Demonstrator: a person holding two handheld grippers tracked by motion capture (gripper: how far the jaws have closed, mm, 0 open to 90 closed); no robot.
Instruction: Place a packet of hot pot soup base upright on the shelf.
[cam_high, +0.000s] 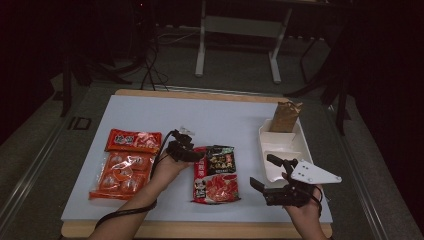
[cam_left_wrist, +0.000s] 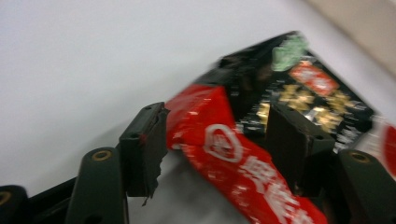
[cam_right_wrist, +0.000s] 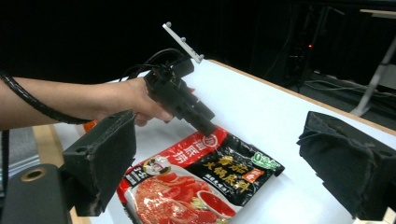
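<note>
A red and black hot-pot sauce packet (cam_high: 216, 175) lies flat on the white table top, front centre. My left gripper (cam_high: 194, 156) points down at its far left corner. In the left gripper view the left gripper (cam_left_wrist: 215, 116) is open, its jaws either side of the packet's (cam_left_wrist: 224, 144) raised red corner. From the right gripper view, the left gripper (cam_right_wrist: 208, 128) touches the packet (cam_right_wrist: 201, 186) at its top edge. My right gripper (cam_high: 264, 172) hovers right of the packet, open and wide, with nothing between its jaws (cam_right_wrist: 219, 140).
An orange snack packet (cam_high: 122, 172) with a smaller one (cam_high: 133, 140) lies at the left. A white tray (cam_high: 287, 145) stands at the right, a brown paper bag (cam_high: 285, 116) upright at its far end. The table's wooden edge (cam_high: 200, 230) runs along the front.
</note>
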